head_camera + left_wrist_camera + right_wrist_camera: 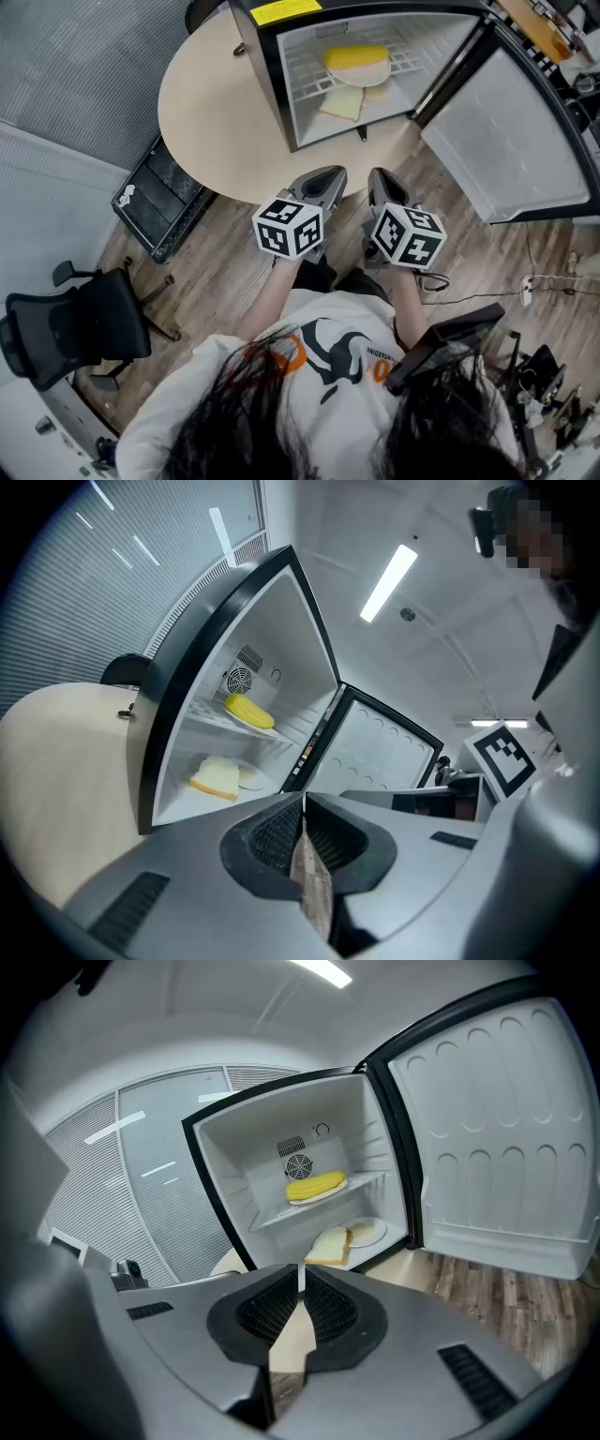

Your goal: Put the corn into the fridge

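The yellow corn [356, 56] lies on a plate on the wire shelf inside the small open fridge [267, 66], which stands on the round table [206, 112]. The corn [248, 710] shows on the shelf in the left gripper view, and the corn [314, 1185] shows there in the right gripper view too. My left gripper [320, 184] and right gripper [382, 181] are side by side at the table's near edge, short of the fridge and pointing at it. Both are shut, with nothing between the jaws.
A bread slice [342, 103] and a small plate [367, 1232] sit on the fridge floor. The fridge door [506, 131] stands swung open to the right. On the floor to the left are a black office chair [75, 328] and a dark flat case [159, 197].
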